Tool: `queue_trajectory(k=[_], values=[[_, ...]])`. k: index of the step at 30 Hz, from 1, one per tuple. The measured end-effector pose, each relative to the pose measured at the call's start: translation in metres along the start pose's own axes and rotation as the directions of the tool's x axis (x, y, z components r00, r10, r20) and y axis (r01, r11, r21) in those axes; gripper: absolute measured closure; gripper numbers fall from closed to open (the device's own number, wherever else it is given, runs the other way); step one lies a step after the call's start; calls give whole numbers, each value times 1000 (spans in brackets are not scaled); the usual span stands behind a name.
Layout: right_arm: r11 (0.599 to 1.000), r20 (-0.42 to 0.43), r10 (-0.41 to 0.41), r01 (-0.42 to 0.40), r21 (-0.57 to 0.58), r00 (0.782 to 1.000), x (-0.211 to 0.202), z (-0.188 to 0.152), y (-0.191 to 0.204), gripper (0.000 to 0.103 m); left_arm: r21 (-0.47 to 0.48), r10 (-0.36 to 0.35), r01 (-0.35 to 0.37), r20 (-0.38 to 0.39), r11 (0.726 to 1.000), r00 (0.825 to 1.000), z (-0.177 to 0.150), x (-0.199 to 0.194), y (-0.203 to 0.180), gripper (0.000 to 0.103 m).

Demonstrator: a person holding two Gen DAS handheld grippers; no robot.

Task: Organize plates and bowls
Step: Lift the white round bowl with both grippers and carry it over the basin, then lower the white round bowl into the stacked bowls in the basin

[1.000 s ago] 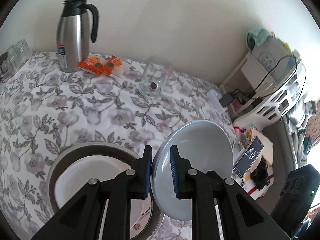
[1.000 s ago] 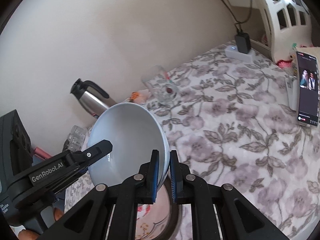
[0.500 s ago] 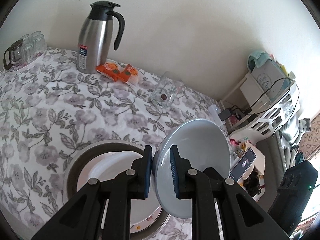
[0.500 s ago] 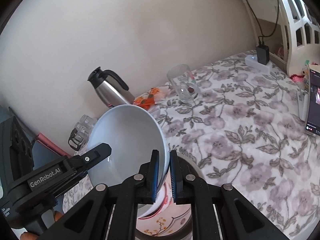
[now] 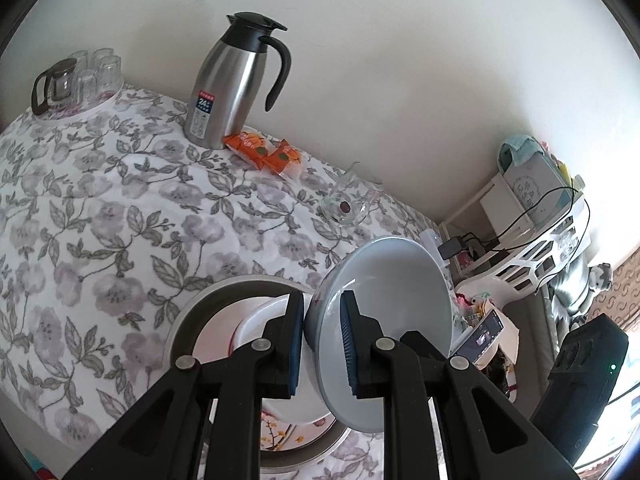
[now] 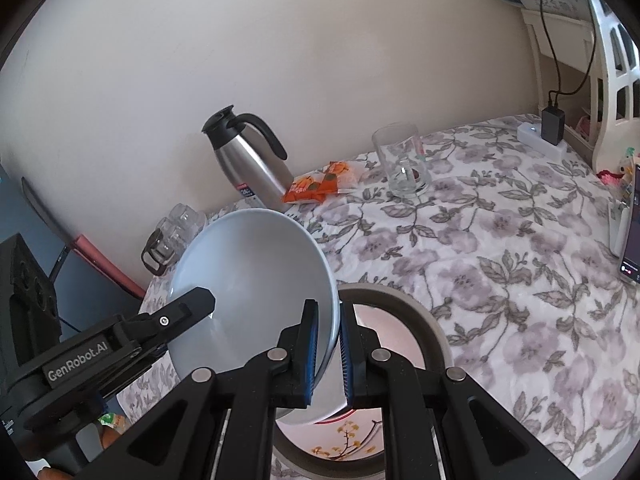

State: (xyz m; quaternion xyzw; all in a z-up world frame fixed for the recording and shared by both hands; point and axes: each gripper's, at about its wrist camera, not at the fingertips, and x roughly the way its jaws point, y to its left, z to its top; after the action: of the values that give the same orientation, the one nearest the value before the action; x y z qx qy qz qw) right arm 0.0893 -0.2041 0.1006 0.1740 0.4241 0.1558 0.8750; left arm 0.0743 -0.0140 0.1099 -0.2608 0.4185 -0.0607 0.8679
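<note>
A pale blue-grey bowl (image 5: pixel 396 292) (image 6: pixel 248 276) hangs tilted above the table, held from both sides. My left gripper (image 5: pixel 320 344) is shut on its rim, and my right gripper (image 6: pixel 329 354) is shut on the opposite rim. In the right wrist view the left gripper (image 6: pixel 132 332) reaches in from the lower left. Beneath the bowl lies a wide grey-rimmed dish (image 5: pixel 224 292) (image 6: pixel 416 316) holding a white plate (image 5: pixel 256 320) and a plate with a flower pattern (image 6: pixel 344 440). The bowl hides much of that stack.
A steel jug (image 5: pixel 232 80) stands by the wall with orange snack packets (image 5: pixel 264 150) beside it. A glass mug (image 6: pixel 402 160) stands mid-table. Small glasses on a tray (image 5: pixel 76 76) are at the far left corner. A phone (image 6: pixel 630 240) and a power strip (image 6: pixel 540 140) are at the right.
Both grippers have carried the bowl back and slightly up from the table. The jug, packets and tray of glasses have come further into view. The grip is unchanged.
</note>
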Motion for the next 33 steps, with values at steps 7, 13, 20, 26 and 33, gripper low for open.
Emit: queue_trajectory(k=[7, 13, 20, 26, 33], values=[[999, -30, -17, 16, -32, 999, 6, -11, 12, 91, -46, -19, 18, -24, 999, 1000, -8, -2, 21, 84], [999, -59, -43, 41, -36, 997, 13, -18, 13, 90, -54, -20, 17, -46, 998, 999, -14, 1, 28, 84], [998, -104, -63, 61, -31, 993, 25, -22, 8, 89, -71, -17, 11, -82, 997, 996, -19, 12, 35, 84], [997, -120, -79, 76, -26, 990, 31, -24, 4, 89, -80, -8, -1, -115, 997, 993, -22, 23, 39, 84], [995, -148, -97, 98, 3, 984, 39, -25, -5, 89, -83, 1, -12, -137, 996, 991, -25, 30, 40, 84]])
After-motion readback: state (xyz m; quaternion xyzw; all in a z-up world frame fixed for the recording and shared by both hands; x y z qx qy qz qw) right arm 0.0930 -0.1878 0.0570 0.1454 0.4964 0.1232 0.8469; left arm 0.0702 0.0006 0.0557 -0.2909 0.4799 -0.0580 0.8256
